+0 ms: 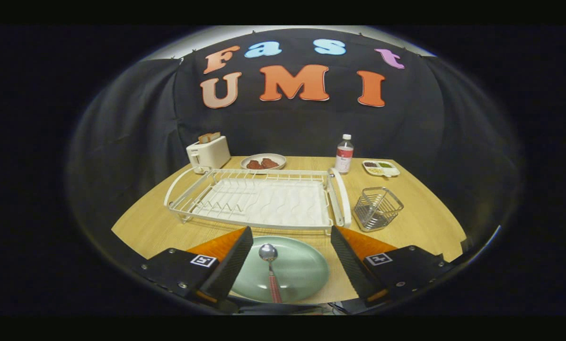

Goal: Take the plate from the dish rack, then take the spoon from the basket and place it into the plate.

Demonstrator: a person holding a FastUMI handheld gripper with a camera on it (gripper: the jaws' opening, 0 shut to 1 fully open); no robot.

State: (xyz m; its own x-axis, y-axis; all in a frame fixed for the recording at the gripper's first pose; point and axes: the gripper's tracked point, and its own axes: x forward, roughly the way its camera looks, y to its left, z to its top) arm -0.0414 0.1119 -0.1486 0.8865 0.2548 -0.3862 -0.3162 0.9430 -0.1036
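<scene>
Between the two fingers of the gripper lay a pale green plate, flat on the wooden tabletop, with the spoon resting in it — bowl end pointing away toward the rack, its red-patterned handle running back toward the gripper's base. The jaws stood spread wide and gripped nothing; the left finger overlapped the plate's near-left rim in the view, while the right finger sat just off its right edge, and whether either touched the plate could not be told. The spoon lay apart from both fingers, somewhat nearer the left one. Just beyond the fingertips stood the white dish rack, its wire slots holding nothing, and to its right, near the rack's end, a wire basket stood upright. Farther back on the tabletop were a white toaster with bread in its slots, a plate of reddish food, a clear bottle with a red label, and a small divided tray — all well apart from the gripper.
</scene>
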